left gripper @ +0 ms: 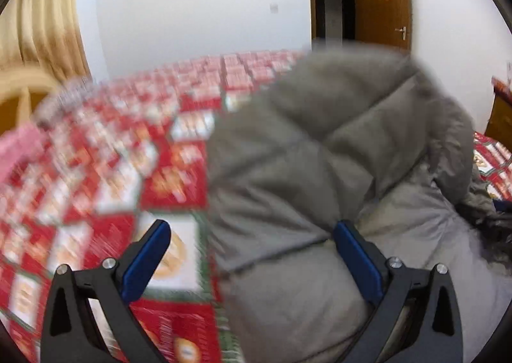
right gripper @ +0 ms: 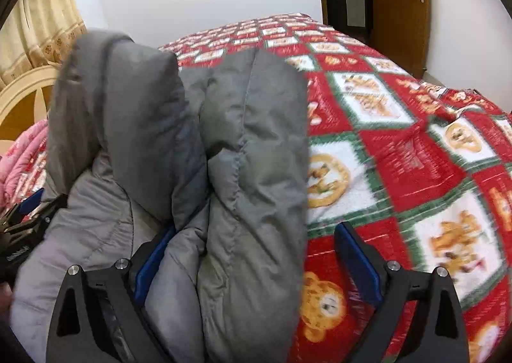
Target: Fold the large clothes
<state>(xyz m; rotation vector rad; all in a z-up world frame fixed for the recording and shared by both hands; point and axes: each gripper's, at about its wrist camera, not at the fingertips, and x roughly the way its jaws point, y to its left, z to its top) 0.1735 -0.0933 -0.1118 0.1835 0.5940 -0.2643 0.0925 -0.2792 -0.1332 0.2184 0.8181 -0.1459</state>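
The left gripper (left gripper: 252, 254) points forward over the bed with its blue-padded fingers (left gripper: 147, 262) spread wide; a fold of the grey padded coat (left gripper: 304, 171) fills the gap between them, but the pads do not press on it. The right gripper (right gripper: 256, 262) likewise stands spread, its left finger (right gripper: 153, 262) against the coat (right gripper: 224, 171) and its right one over the bedspread (right gripper: 400, 155), gripping nothing.

The coat lies bunched on the red, white and green patterned bedspread (left gripper: 121, 171), part of it heaped up high. The left wrist view is blurred and shows the coat's paler lining and darker cloth at the far right. The right wrist view shows the other gripper (right gripper: 30, 212) at the coat's left edge and a pink quilt (right gripper: 25, 152) behind it.

Beyond stand beige curtains (left gripper: 41, 11), a white wall (left gripper: 198, 1) and an open wooden door (left gripper: 382, 1).
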